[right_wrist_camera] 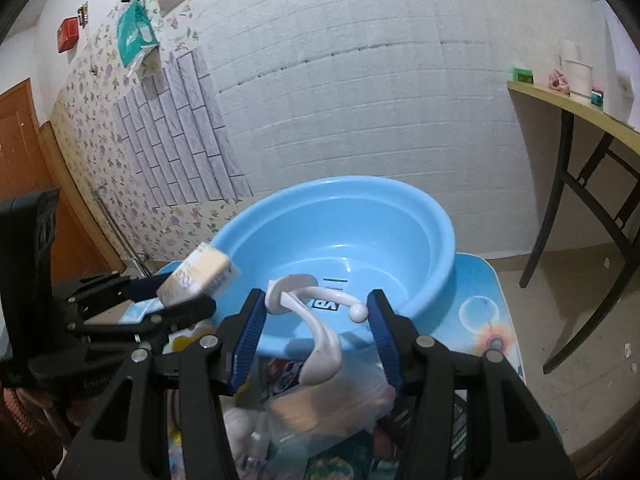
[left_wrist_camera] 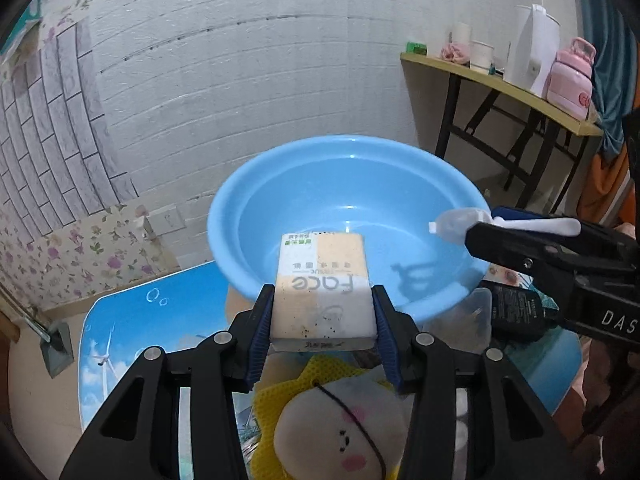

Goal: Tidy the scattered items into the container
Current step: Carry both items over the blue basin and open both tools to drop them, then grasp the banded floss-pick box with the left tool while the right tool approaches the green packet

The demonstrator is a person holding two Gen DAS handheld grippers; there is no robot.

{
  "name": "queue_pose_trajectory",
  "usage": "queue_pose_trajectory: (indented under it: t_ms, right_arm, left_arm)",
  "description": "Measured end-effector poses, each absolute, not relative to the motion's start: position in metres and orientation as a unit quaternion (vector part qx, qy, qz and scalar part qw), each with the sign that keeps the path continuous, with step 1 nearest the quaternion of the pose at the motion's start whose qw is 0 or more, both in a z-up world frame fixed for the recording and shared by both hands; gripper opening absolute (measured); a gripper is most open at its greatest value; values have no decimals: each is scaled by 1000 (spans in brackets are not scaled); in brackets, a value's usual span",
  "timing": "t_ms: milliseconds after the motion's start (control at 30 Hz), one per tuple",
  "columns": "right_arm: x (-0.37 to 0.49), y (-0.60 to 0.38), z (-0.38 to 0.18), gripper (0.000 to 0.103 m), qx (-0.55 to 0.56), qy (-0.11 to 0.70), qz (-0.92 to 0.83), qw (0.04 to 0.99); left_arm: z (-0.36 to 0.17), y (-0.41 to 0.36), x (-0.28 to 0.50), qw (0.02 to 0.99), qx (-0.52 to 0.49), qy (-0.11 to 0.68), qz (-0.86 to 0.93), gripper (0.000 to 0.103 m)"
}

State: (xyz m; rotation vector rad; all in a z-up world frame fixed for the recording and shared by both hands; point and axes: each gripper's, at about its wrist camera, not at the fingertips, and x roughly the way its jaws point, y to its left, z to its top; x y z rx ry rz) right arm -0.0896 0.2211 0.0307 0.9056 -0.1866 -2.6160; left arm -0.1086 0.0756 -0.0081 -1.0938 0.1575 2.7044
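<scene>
My left gripper point(left_wrist_camera: 323, 304) is shut on a beige and white tissue pack point(left_wrist_camera: 324, 280) and holds it over the near rim of the blue basin point(left_wrist_camera: 348, 176). In the right wrist view that pack point(right_wrist_camera: 200, 274) hangs at the basin's left rim point(right_wrist_camera: 340, 188), in the left gripper point(right_wrist_camera: 176, 292). My right gripper point(right_wrist_camera: 316, 332) is shut on a curved white plastic hook point(right_wrist_camera: 320, 344), whose disc end and ball end touch the blue pads. The hook point(left_wrist_camera: 460, 224) and right gripper point(left_wrist_camera: 484, 226) hover over the basin's right rim. The basin holds nothing.
The basin stands on a small table with a blue picture top point(right_wrist_camera: 484, 304). Under the grippers lie a plush face toy point(left_wrist_camera: 340, 432) on yellow mesh, a clear plastic box point(left_wrist_camera: 468, 320) and a black bottle point(left_wrist_camera: 516, 308). A side table point(left_wrist_camera: 500, 84) with a pink bottle stands at the right.
</scene>
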Motion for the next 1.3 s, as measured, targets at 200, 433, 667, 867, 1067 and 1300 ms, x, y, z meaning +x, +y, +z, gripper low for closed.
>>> queue_pose_trajectory:
  t_ms: [200, 433, 667, 867, 1067, 1300]
  right_arm:
    - [-102, 219, 19, 52, 334, -68, -921, 189]
    - [-97, 221, 17, 62, 338, -75, -919, 187]
    - [-79, 225, 20, 62, 342, -77, -920, 174]
    - [-56, 233, 19, 62, 350, -88, -920, 153]
    - [-32, 233, 0, 62, 377, -78, -914, 127]
    - [-17, 231, -24, 62, 404, -64, -905, 116]
  left_arm:
    - [-6, 80, -116, 112, -372, 58, 920, 58]
    - [-1, 73, -102, 106, -364, 52, 924, 72]
    - [5, 48, -73, 92, -356, 32, 929, 91]
    - [-3, 19, -40, 63, -362, 16, 930, 97]
    - [-19, -7, -17, 41, -375, -3, 926, 98]
    - [-36, -22, 6, 30, -384, -3, 923, 98]
